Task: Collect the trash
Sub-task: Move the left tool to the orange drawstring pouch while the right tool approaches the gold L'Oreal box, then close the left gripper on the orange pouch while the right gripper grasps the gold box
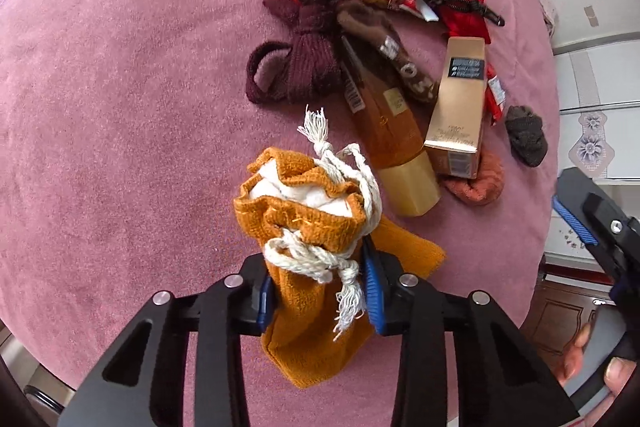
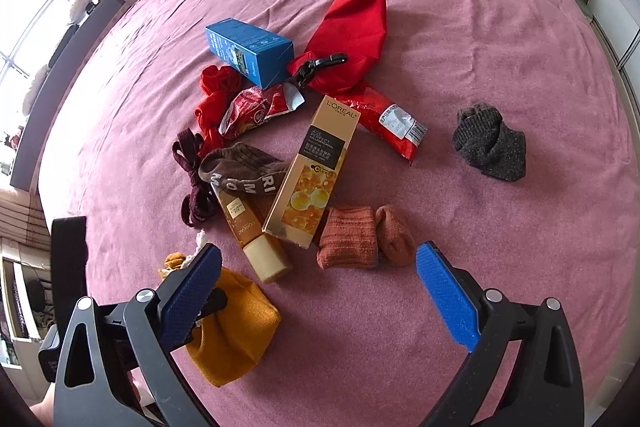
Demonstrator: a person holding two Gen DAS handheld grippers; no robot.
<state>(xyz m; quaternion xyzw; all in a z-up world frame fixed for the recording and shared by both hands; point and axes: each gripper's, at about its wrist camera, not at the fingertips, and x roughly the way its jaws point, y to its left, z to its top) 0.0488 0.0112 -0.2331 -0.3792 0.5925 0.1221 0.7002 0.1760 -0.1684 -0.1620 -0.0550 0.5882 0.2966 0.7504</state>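
L gripper [image 1: 320, 301] clamps mustard knit drawstring pouch [image 1: 316, 227]. R gripper [image 2: 320, 291] wide; gold plastic bottle [image 2: 256, 239] just ahead-left, long axis pointing away.

The pink bed cover [image 2: 460, 7] looks like soft, matt terry cloth. The mustard drawstring pouch [image 1: 316, 227] is coarse woven fabric with rough white cotton cord. The gold rectangular carton [image 2: 316, 167] is glossy card, the red crinkled wrapper [image 2: 384, 123] shiny plastic film, the charcoal balled sock [image 2: 490, 143] fuzzy knit.
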